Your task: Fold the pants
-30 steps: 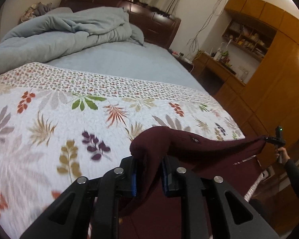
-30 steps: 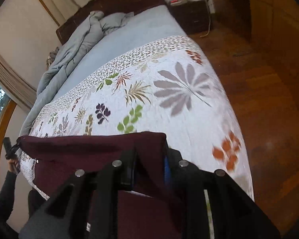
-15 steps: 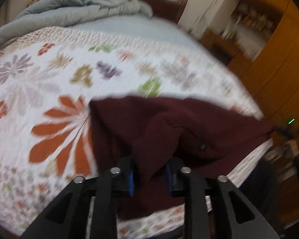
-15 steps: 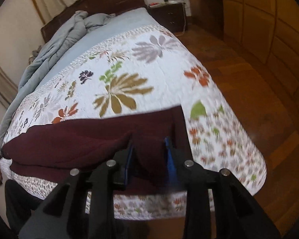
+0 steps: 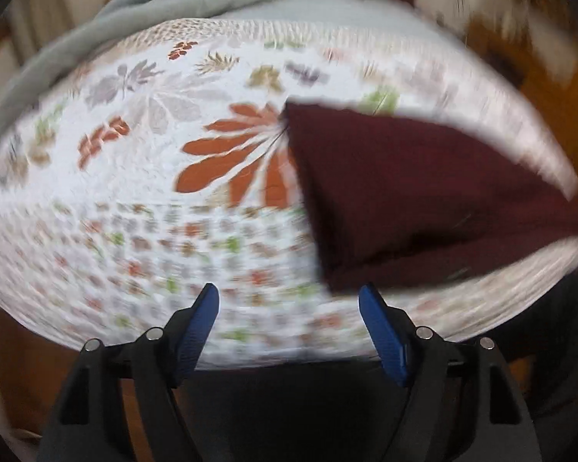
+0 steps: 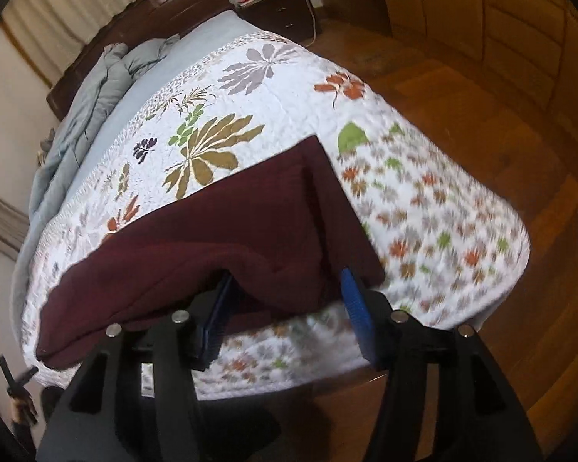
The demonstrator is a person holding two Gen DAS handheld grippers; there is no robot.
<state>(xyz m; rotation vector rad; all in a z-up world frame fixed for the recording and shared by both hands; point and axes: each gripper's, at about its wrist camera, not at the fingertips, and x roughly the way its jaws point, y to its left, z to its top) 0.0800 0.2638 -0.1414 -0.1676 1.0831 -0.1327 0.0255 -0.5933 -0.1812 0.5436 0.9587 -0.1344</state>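
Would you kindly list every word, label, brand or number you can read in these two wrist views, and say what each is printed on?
None can be read.
The maroon pants show no tag or print.
The quilt bears only leaf patterns.
The items on the nightstand are too small to read.
The left wrist view is motion-blurred.

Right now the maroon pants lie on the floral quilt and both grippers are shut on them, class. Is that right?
Not quite. The maroon pants do lie on the floral quilt, but both wrist views show the left gripper and right gripper open.
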